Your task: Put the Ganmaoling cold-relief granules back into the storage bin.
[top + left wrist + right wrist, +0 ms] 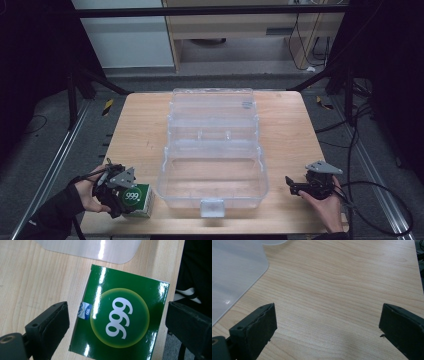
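Note:
A green carton printed with "999" lies flat on the wooden table near its front left corner. My left gripper hangs over it, pointing down, and is open. In the left gripper view its jaws stand on either side of the carton; a strip of table shows between the left jaw and the carton's edge. My right gripper is open at the front right, held in a hand. Bare wood shows between its jaws.
A large clear plastic case stands open in the middle of the table, its lid folded back toward the far edge. Its rounded corner lies just beyond the carton, and another corner is left of the right jaws. Cables trail off the table's right side.

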`<state>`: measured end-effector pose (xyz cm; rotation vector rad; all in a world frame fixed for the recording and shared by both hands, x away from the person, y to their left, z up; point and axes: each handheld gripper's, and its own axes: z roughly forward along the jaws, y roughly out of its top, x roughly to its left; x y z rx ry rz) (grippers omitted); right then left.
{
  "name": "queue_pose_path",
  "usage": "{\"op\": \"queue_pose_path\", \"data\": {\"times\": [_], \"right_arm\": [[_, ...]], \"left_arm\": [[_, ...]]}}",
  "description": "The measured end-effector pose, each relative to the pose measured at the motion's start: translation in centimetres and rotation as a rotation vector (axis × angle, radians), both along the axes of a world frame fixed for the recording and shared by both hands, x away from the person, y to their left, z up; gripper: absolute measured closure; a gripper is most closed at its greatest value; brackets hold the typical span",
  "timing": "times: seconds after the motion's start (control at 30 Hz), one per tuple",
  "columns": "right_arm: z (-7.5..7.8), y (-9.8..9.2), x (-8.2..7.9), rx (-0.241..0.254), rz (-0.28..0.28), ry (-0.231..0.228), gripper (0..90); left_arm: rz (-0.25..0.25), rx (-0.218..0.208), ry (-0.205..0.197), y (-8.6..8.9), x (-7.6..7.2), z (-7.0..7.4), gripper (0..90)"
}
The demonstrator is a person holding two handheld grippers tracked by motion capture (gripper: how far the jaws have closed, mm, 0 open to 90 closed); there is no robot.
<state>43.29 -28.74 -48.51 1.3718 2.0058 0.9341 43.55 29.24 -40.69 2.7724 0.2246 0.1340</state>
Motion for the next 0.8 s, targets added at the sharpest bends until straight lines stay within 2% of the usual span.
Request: {"op": "queue_pose_path", "data": {"times": [0.13,0.3,0.5,0.53,0.8], "right_arm": [[0.0,0.0,0.0,0.001,0.000,0.007,1.7],[-0.1,0.1,0.0,-0.005,0.004,0.011,1.6],[-0.1,0.1,0.0,-0.017,0.008,0.011,1.6],[-0.2,0.1,0.1,-0.021,0.011,0.012,1.6],[-0.2,0.2,0.1,-0.023,0.016,0.021,1.5]], "left_arm": [[-0.005,0.011,0.013,-0.2,0.1,-0.5,4.8],[-0.019,0.045,0.023,-0.5,0.3,-1.1,5.1],[-0.021,0.053,0.036,-0.8,0.4,-1.6,5.0],[-0.029,0.066,0.034,-0.9,0.5,-1.7,5.0],[-0.044,0.090,0.050,-1.2,0.7,-2.3,5.4]]}}
